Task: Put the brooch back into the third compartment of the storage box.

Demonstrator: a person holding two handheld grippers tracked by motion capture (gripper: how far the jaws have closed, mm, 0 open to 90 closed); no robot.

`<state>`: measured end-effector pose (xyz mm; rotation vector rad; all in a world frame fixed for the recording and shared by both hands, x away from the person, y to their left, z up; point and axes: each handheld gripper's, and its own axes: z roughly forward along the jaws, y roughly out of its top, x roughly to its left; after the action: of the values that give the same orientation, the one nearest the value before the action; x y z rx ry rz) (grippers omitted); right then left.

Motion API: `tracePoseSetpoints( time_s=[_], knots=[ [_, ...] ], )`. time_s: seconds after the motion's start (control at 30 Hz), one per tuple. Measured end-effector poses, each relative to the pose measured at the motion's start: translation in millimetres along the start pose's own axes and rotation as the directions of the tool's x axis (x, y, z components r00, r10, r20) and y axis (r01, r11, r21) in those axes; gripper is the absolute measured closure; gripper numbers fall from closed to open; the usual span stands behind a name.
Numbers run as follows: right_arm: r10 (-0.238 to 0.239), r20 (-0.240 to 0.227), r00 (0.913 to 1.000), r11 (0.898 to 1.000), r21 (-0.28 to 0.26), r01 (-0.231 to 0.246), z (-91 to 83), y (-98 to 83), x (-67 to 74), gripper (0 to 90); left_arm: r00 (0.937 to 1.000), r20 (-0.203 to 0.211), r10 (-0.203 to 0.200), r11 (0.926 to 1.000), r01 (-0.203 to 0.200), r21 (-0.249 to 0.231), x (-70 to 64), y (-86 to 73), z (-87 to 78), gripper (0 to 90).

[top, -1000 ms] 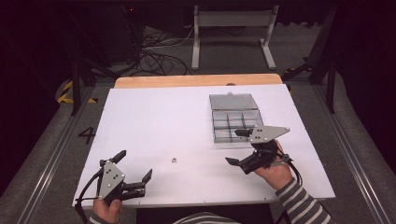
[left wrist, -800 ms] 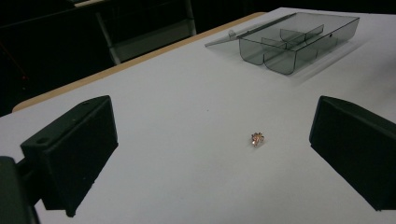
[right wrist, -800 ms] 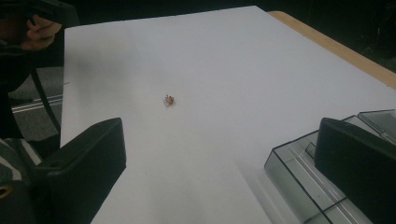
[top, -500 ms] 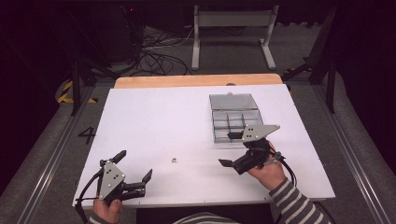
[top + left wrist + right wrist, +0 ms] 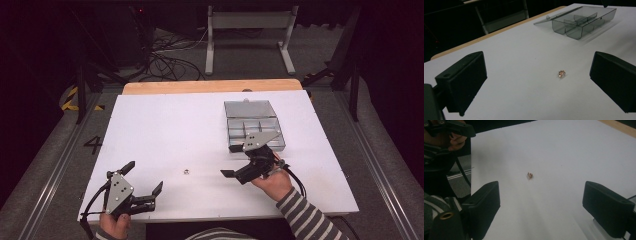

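target: a tiny coppery trinket (image 5: 185, 172) lying loose on the white tabletop (image 5: 170, 125), toward the near edge and about midway between its left and right edges. Can't make out from here what it actually is.

right gripper: my right gripper (image 5: 239, 167) sits off to the trinket's right, just in front of the grey compartment box (image 5: 253, 131). Jaws are apart with nothing between them, and they've just been closing in a bit.

direction from right gripper: in the right gripper view the trinket (image 5: 530, 175) lies straight ahead, roughly centred between the two black jaws but well out in front of them. From above that means toward the tabletop's left edge.

left gripper: my left gripper (image 5: 145, 185) is parked at the near left corner, jaws wide apart, holding nothing. In its own view the trinket (image 5: 562, 73) sits ahead and a bit right of centre.

who's nearer: honestly pretty even. The left looks slightly closer, but the right is the one lined up on it.

long axis: too small to tell, it looks like a roundish blob, so I reckon approach angle hardly matters.

my read: the right has to slide level along the near edge until the jaws straddle it.
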<state>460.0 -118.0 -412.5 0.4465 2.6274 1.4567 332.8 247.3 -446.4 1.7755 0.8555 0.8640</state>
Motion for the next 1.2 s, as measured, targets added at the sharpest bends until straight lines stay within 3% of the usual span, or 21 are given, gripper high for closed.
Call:
tracePoseSetpoints(
  time_s=[0.67, 1.2],
  knots=[
    [0.013, -0.024, 0.9996, 0.999, 0.036, -0.012, 50.7, 10.8, -0.4, 35.0, 1.0, 0.004, 0.002, 1.0, -0.002, 0.002, 0.0, -0.2, 0.3, 1.5],
    [0.015, -0.043, 0.999, 0.998, 0.055, -0.012, 82.0, 12.9, 2.4, 37.4, 1.0, 0.006, 0.003, 1.0, -0.003, 0.002, 0.0, -0.3, 0.4, 1.5]
  ],
)
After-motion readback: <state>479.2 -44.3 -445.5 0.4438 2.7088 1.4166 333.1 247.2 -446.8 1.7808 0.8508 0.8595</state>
